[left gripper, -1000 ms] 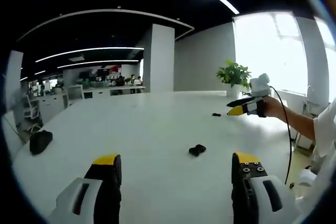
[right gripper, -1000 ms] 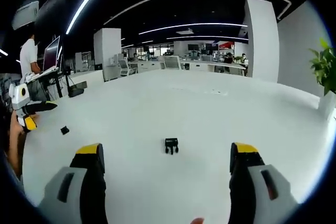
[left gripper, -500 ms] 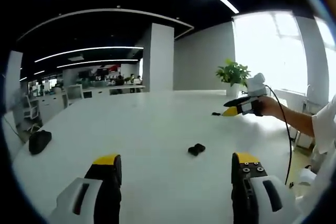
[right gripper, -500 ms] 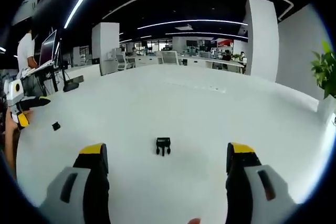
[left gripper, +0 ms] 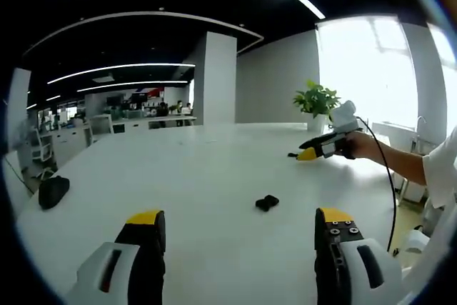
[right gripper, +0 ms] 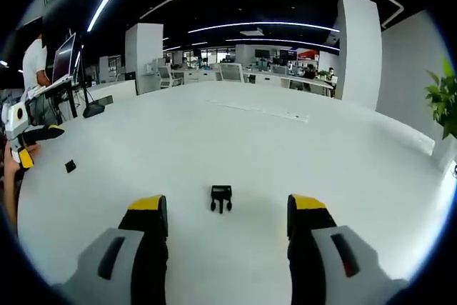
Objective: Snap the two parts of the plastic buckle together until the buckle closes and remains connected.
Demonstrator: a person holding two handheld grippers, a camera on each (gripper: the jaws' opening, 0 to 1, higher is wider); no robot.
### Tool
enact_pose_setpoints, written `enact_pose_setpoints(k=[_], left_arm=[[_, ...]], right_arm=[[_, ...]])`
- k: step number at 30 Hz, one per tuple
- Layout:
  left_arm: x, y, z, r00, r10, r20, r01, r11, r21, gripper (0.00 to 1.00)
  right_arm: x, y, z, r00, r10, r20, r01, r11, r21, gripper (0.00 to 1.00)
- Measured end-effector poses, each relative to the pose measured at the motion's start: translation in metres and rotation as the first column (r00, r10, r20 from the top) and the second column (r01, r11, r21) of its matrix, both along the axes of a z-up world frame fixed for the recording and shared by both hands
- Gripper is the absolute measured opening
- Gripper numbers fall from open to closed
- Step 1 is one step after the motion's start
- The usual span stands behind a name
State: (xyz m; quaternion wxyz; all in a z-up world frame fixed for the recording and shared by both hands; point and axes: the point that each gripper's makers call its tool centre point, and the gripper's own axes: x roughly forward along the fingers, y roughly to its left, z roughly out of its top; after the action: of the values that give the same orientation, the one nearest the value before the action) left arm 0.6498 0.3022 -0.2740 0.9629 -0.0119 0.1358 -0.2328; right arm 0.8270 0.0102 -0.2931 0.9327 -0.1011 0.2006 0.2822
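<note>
Since a second ago the right gripper (right gripper: 227, 213) has dipped toward the white table (right gripper: 300, 155) and closed in on the pronged buckle piece (right gripper: 221, 198), and its jaws stand nearer each other than before, though they are apart and grasp nothing; the piece lies on the table just beyond and between the tips, untouched. Seen from the left gripper view, that same right gripper (left gripper: 308, 153) hangs low over the far piece (left gripper: 292, 155), which it partly hides. The left gripper (left gripper: 241, 228) has hardly shifted: its jaws are spread wide and empty, with the other buckle piece (left gripper: 268, 203) lying on the table a little ahead of them. In the right gripper view this second piece (right gripper: 70, 166) sits well apart from the pronged one, near the left gripper (right gripper: 30, 144). By my reading the task is barely begun: neither piece is picked up, and both grasps, the lining-up and the snap remain.
</note>
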Motion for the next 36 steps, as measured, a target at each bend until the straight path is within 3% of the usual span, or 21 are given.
enact_pose_setpoints(k=[12, 28, 36], left_arm=[[-0.0017, 0.0013, -0.0008, 1.0, -0.001, 0.002, 0.001, 1.0, -0.001, 0.88], [-0.0044, 0.0013, 0.0, 1.0, -0.001, 0.006, 0.001, 1.0, -0.001, 0.88], [-0.0045, 0.002, -0.0006, 1.0, -0.001, 0.004, 0.001, 1.0, -0.006, 0.88]], right_arm=[[-0.0012, 0.0049, -0.0023, 1.0, 0.005, -0.007, -0.005, 1.0, 0.018, 0.33], [-0.0027, 0.0069, -0.0052, 1.0, 0.01, -0.013, -0.01, 1.0, 0.006, 0.1], [-0.0045, 0.0098, -0.0046, 1.0, 0.025, -0.012, -0.025, 1.0, 0.009, 0.09]])
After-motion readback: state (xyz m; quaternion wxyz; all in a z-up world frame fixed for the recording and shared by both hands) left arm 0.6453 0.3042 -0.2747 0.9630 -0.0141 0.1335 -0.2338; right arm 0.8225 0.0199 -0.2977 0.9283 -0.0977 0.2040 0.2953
